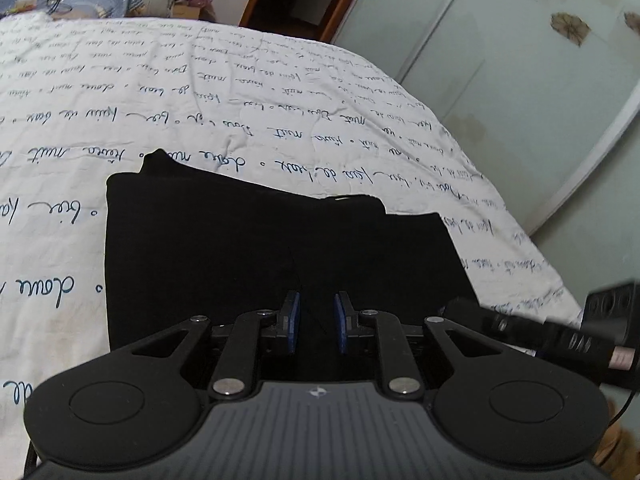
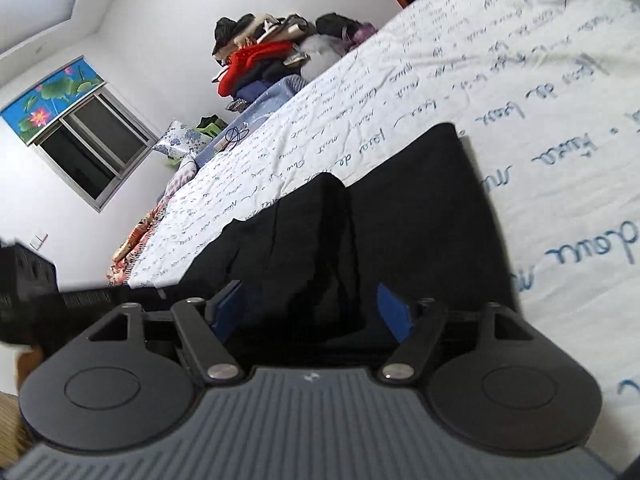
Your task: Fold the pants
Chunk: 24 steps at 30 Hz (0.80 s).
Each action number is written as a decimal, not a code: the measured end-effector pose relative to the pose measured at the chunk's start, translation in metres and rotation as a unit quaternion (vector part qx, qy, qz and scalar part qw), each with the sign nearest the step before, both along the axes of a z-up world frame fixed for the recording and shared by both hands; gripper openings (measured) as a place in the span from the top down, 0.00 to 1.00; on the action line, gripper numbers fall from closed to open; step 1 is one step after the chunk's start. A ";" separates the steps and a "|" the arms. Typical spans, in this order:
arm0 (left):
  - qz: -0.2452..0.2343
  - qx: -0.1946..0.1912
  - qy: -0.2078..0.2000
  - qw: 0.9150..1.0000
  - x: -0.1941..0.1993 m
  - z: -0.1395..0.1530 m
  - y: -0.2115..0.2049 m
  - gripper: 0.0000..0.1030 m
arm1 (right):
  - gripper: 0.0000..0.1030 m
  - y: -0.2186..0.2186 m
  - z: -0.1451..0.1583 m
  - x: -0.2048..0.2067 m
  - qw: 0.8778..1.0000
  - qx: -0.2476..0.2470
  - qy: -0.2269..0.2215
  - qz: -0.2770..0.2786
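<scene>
Black pants point(image 1: 260, 240) lie folded into a rough rectangle on a white bed sheet point(image 1: 200, 100) printed with blue handwriting. My left gripper point(image 1: 317, 308) is low over their near edge, its blue pads point(image 1: 294, 320) drawn close with a ridge of black cloth pinched between them. In the right wrist view the pants point(image 2: 420, 208) run away from the camera, with a raised fold in the middle. My right gripper point(image 2: 310, 304) stands open, its blue pads point(image 2: 394, 312) wide apart on either side of the bunched cloth without pressing it. The right gripper's body point(image 1: 560, 336) shows at the left wrist view's right edge.
The bed's edge drops off on the right beside pale wardrobe doors point(image 1: 500, 60) with flower prints. A pile of clothes point(image 2: 272, 52) and a floral pillow point(image 2: 180, 142) sit at the bed's far end. A window point(image 2: 92, 152) is in the white wall.
</scene>
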State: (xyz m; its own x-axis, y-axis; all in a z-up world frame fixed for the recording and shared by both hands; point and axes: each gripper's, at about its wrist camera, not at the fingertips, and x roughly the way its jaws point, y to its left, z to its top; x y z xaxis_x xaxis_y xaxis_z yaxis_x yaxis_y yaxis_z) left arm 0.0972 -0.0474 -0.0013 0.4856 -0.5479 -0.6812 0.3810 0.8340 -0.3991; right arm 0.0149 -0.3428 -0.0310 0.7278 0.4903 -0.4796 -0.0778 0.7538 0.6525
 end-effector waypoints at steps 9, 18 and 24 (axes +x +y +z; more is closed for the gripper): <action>-0.009 0.002 -0.012 1.000 -0.002 -0.002 -0.002 0.82 | 0.24 0.010 -0.005 0.061 0.999 -0.016 0.033 0.029; 0.026 -0.049 -0.018 0.998 -0.004 0.007 0.022 0.82 | 0.91 0.029 0.011 0.068 0.994 -0.096 -0.002 0.054; 0.048 -0.081 -0.016 0.995 0.001 0.017 0.037 0.82 | 0.94 0.007 0.038 0.035 0.994 -0.101 -0.048 0.008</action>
State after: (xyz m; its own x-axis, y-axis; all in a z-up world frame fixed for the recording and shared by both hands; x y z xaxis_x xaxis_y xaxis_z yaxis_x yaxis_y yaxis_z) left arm 0.0982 -0.0100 0.0155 0.5613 -0.5986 -0.5715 0.3170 0.7934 -0.5196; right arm 0.0494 -0.3363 0.0074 0.7671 0.4036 -0.4987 -0.1457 0.8666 0.4772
